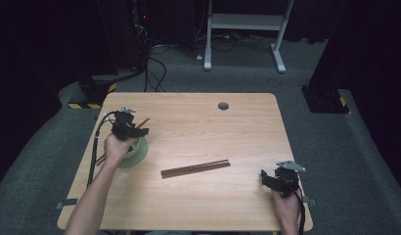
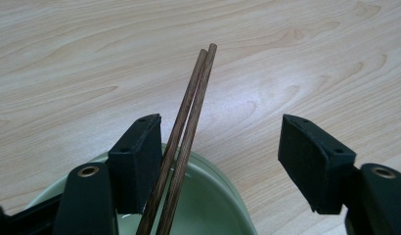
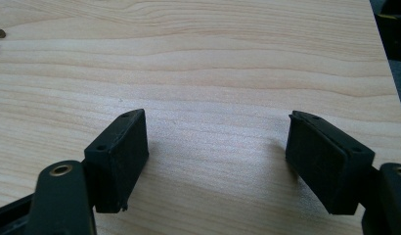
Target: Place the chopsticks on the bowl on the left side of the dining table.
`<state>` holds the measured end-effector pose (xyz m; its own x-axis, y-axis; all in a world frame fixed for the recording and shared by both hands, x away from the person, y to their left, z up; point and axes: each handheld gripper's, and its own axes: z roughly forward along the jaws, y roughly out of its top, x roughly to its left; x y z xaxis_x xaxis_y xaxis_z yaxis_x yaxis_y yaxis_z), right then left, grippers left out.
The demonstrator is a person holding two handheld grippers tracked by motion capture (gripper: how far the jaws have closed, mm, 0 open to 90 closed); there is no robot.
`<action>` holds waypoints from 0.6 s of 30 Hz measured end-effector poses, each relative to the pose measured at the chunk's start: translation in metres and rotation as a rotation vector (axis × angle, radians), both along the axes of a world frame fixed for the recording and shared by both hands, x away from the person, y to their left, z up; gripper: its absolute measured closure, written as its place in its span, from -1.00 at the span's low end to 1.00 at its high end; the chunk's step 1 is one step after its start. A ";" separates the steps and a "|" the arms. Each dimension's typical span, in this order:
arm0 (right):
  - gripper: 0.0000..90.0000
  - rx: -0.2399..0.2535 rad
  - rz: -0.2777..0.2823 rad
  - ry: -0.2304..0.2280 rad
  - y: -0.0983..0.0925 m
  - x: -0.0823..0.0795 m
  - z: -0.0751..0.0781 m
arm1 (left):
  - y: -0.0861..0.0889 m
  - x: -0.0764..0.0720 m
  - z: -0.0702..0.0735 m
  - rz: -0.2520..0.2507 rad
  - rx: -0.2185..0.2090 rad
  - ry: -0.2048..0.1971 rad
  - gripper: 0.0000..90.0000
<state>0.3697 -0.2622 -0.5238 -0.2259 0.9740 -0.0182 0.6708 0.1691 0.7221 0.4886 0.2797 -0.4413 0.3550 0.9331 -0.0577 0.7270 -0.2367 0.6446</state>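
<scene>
- The left gripper [image 2: 218,161] hovers over a green bowl [image 1: 138,152] at the left middle of the high view. Its jaws stand wide apart, and a pair of brown chopsticks [image 2: 186,132] leans against the inner face of the jaw on the left of the left gripper view. The other jaw is well clear of them, so nothing is clamped.
- That pair rests in the bowl, with its lower ends hidden below the frame edge. The long axis runs from the bottom centre of the left gripper view up and slightly right, tips pointing away over the bench [image 2: 286,58].
- Risk: the pair appears to rest only on the bowl and that one jaw. If the gripper draws away sideways, the sticks could roll along the rim or tip out onto the bench.
- Risk: a knock on the rim could shift the light bowl.
- A second set of chopsticks [image 1: 195,169] lies flat at the centre of the high view, long axis running left to right and rising slightly toward the right.
- The right gripper [image 3: 218,166] waits at the lower right of the high view, jaws wide open and empty over bare wood.
</scene>
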 end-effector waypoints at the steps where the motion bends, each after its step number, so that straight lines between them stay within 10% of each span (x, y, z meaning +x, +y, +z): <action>1: -0.48 0.000 0.000 0.000 0.000 0.000 0.000 | -0.001 -0.001 0.000 -0.007 -0.005 0.003 -0.26; 18: -0.48 0.000 0.000 0.000 0.000 0.000 0.000 | -0.014 -0.007 0.001 -0.064 0.012 0.016 -0.25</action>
<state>0.3697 -0.2622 -0.5238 -0.2259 0.9740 -0.0179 0.6708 0.1689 0.7221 0.4815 0.2662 -0.4406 0.4132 0.9091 -0.0532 0.7204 -0.2906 0.6297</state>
